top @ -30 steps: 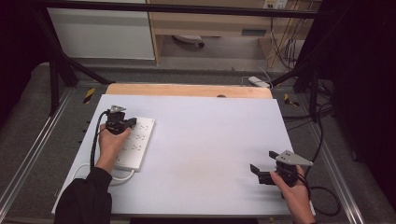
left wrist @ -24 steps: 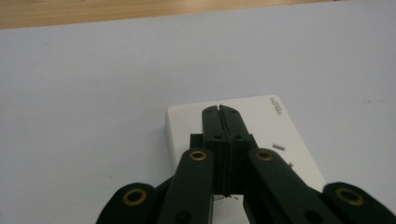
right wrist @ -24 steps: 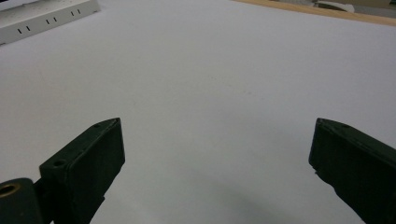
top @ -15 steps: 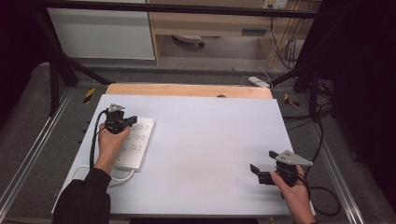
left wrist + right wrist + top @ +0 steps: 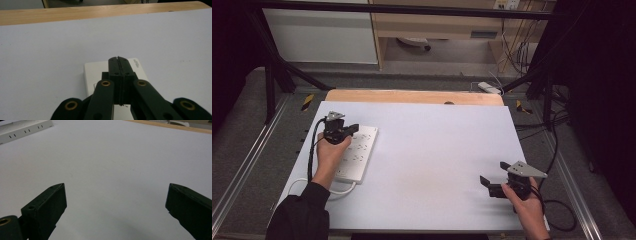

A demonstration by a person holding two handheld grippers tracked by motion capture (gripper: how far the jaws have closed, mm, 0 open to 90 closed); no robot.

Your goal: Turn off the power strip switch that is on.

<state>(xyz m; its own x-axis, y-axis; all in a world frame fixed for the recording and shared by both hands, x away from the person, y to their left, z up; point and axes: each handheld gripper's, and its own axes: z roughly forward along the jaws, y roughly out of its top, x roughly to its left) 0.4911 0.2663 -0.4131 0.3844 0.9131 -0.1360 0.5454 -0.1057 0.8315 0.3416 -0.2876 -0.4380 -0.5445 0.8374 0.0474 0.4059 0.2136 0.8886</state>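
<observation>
A white power strip (image 5: 357, 152) lies at the left of the white table, its cord (image 5: 343, 188) looping off the near end. My left gripper (image 5: 353, 128) hovers over the strip's far end with its jaws shut and nothing between them. In the left gripper view the closed jaws (image 5: 118, 60) sit above the strip's end (image 5: 95, 72). My right gripper (image 5: 487, 184) rests near the front right corner, jaws wide open and empty. The right gripper view shows its two fingers (image 5: 46, 205) apart over bare tabletop, with the power strip (image 5: 25, 128) far off at the upper left.
The white tabletop (image 5: 437, 150) ends in a wooden strip (image 5: 412, 96) along the far edge. Metal frame rails (image 5: 247, 165) run down both sides. A black cable (image 5: 557, 210) trails off the right gripper past the table's right edge.
</observation>
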